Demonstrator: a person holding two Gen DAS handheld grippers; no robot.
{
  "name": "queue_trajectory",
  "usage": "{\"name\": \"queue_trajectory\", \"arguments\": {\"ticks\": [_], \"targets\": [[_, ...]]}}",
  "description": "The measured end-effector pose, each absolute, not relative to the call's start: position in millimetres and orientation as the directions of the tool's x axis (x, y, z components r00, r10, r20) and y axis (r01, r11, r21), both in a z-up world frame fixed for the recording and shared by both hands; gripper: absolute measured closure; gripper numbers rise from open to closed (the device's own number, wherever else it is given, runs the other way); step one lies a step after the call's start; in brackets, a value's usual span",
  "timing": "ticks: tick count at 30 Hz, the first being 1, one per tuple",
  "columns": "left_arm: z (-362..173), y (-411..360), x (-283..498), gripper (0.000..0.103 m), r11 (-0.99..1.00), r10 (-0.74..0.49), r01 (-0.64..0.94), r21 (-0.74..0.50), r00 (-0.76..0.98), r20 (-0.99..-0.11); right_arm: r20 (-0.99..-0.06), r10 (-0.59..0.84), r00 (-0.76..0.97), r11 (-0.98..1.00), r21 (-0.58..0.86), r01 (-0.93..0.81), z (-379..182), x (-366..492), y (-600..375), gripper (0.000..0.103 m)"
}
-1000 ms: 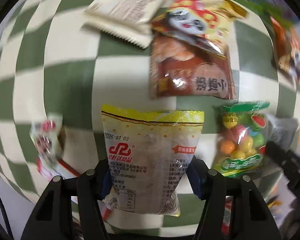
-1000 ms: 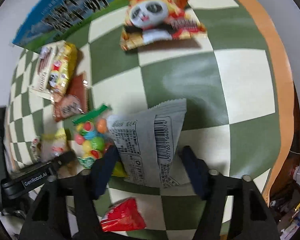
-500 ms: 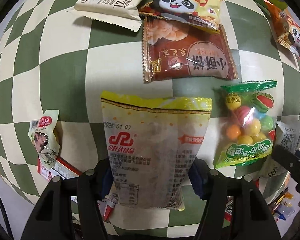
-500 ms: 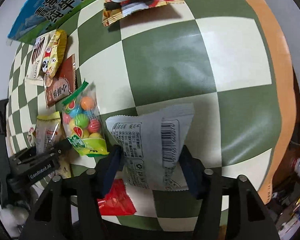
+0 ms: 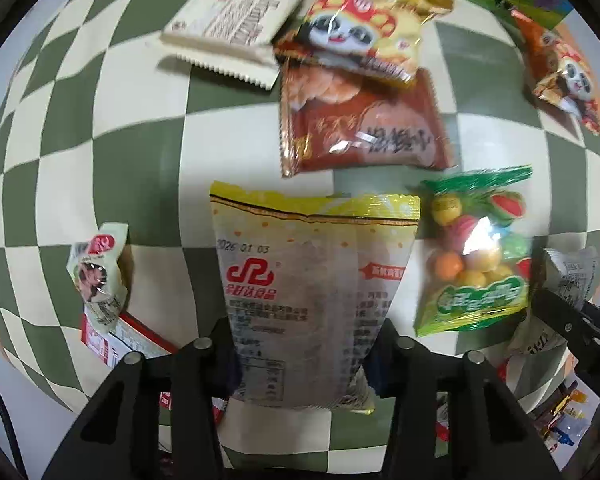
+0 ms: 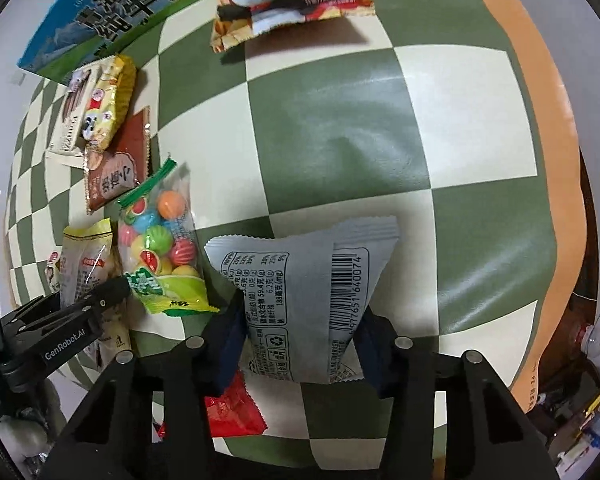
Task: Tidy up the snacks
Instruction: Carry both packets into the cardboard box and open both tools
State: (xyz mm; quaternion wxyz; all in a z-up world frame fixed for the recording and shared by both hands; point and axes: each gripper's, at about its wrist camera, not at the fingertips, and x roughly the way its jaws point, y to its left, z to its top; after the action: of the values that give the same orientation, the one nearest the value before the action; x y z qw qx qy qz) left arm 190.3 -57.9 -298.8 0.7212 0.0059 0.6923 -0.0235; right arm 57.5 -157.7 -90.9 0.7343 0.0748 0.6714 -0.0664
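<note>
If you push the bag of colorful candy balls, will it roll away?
Probably not. The candy bag lies flat on the checkered cloth, and its soft wrapper likely slides or crumples instead. The round balls inside might shift and bunch up, so it would probably feel lumpy and floppy when lifted.

Yellow-topped snack bag (image 5: 312,276): glossy translucent plastic film
Grey packet (image 6: 304,304): matt foil-like wrapper
Checkered tablecloth (image 6: 340,128): smooth, slightly shiny
</note>
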Motion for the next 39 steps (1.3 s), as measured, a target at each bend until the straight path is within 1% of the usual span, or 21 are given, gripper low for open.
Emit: {"name": "queue_trajectory", "arguments": {"ticks": [6, 8, 13, 18, 20, 23, 26, 30, 34, 39], "targets": [[-257.7, -55.0, 196.0, 0.061, 0.997, -0.047, 0.071, -0.039, 0.117, -0.992, -0.99, 0.035, 0.138, 0.981, 0.061, 0.186, -67.8, 58.8, -155.1, 0.054], [-239.0, -52.9, 199.6, 0.061, 0.995, -0.071, 0.073, -0.061, 0.143, -0.987, -0.985, 0.049, 0.164, 0.981, 0.079, 0.18, -54.6, 61.1, -153.6, 0.054], [-182.1, -41.2, 224.9, 0.061, 0.989, -0.145, 0.07, -0.132, 0.23, -0.962, -0.962, 0.114, 0.248, 0.978, 0.153, 0.144, -1.4, 73.4, -145.5, 0.054], [-115.8, -39.5, 274.2, 0.061, 0.978, -0.209, 0.088, -0.191, 0.315, -0.926, -0.924, 0.191, 0.331, 0.967, 0.235, 0.096, 52.7, 112.9, -136.0, 0.054], [-93.6, -35.1, 299.6, 0.061, 0.976, -0.217, 0.098, -0.195, 0.344, -0.913, -0.904, 0.219, 0.367, 0.962, 0.263, 0.072, 76.6, 138.1, -133.8, 0.054], [-74.6, -33.0, 342.6, 0.061, 0.976, -0.215, 0.11, -0.188, 0.361, -0.907, -0.884, 0.229, 0.407, 0.962, 0.269, 0.043, 100.4, 174.9, -125.3, 0.054], [-75.6, -33.3, 388.6, 0.061, 0.978, -0.204, 0.103, -0.18, 0.335, -0.92, -0.871, 0.198, 0.45, 0.974, 0.226, 0.007, 123.4, 219.9, -116.8, 0.054], [-98.0, -25.8, 445.3, 0.061, 0.976, -0.213, 0.086, -0.198, 0.235, -0.948, -0.885, 0.185, 0.426, 0.979, 0.203, -0.003, 126.4, 277.3, -110.1, 0.054], [-141.1, -22.9, 486.7, 0.061, 0.979, -0.203, 0.045, -0.2, 0.098, -0.974, -0.921, 0.149, 0.361, 0.987, 0.163, 0.01, 106.9, 331.1, -110.5, 0.054], [-189.7, -23.3, 505.0, 0.061, 0.984, -0.178, 0.019, -0.179, -0.012, -0.984, -0.96, 0.127, 0.25, 0.99, 0.139, 0.031, 62.6, 369.3, -115.8, 0.054]]}}
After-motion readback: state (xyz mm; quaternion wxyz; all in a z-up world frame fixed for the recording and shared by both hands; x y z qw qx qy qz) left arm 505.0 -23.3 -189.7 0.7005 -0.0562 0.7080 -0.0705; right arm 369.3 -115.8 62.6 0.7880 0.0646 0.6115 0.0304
